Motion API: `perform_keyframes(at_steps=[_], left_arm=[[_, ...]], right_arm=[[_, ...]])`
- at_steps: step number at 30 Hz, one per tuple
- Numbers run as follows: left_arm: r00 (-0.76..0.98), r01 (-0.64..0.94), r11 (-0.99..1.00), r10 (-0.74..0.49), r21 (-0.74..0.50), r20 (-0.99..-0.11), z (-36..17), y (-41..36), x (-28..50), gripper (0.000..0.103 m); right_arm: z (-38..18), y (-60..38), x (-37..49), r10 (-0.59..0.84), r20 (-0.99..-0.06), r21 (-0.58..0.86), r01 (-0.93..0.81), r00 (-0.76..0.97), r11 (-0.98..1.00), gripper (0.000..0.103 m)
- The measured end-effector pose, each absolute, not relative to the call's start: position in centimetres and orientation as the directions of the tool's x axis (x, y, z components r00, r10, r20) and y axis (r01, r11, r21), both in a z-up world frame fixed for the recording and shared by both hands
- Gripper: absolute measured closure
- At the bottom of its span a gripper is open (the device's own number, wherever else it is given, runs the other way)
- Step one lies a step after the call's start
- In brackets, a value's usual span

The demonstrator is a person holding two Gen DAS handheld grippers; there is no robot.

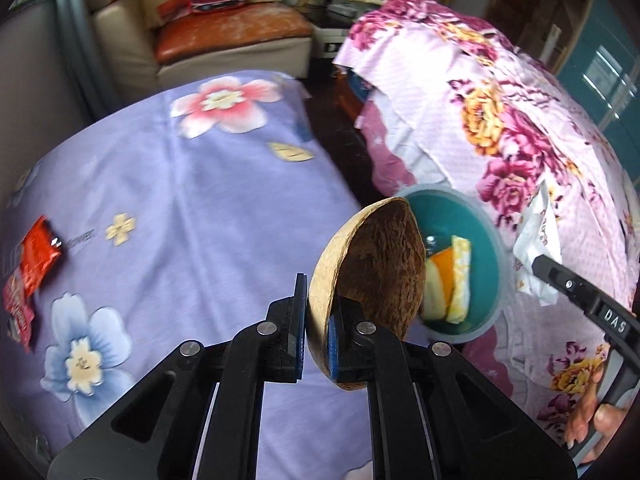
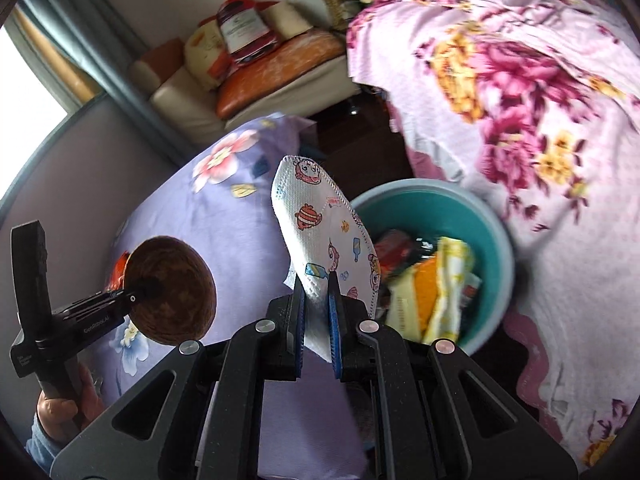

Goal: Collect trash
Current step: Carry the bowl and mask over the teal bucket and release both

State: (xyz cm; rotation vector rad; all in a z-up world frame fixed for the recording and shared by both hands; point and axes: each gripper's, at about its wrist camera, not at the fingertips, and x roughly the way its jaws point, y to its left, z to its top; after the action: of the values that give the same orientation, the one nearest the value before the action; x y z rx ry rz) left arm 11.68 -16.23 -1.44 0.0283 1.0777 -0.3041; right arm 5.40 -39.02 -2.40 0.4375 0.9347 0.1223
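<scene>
My left gripper is shut on the rim of a brown coconut shell half and holds it in the air beside a teal bin. The bin holds yellow and orange wrappers. My right gripper is shut on a white face mask with cartoon prints, held up just left of the bin. The shell and left gripper show at the left of the right wrist view. The right gripper's finger and the mask show at the right of the left wrist view.
A lilac flowered sheet covers the bed on the left, with red wrappers on its left edge. A pink flowered blanket lies heaped on the right. An armchair with bags stands at the back.
</scene>
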Motion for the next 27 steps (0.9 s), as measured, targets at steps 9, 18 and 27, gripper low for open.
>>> perform_keyframes(at_steps=[9,18,27], left_arm=[[0.365,0.348,0.927,-0.269,-0.137,-0.891,-3.5,-24.1,13.1,0.094],[0.318,0.386,0.912,-0.276,-0.142,-0.907,-5.3,-26.9,14.1,0.094],[0.282,0.409,0.9,-0.284,-0.152,-0.916,-6.8,-27.9,14.7,0.093]], right_arm=[[-3.3,-44.2,4.6,0.253,-0.749,0.418,0.141,0.613,0.897,0.093],[-4.3,-46.3,5.1,0.232,-0.77,0.414,0.187,0.595,0.891,0.093],[-5.1,-46.9,5.8,0.208,-0.787,0.395,0.215,0.581,0.893,0.093]])
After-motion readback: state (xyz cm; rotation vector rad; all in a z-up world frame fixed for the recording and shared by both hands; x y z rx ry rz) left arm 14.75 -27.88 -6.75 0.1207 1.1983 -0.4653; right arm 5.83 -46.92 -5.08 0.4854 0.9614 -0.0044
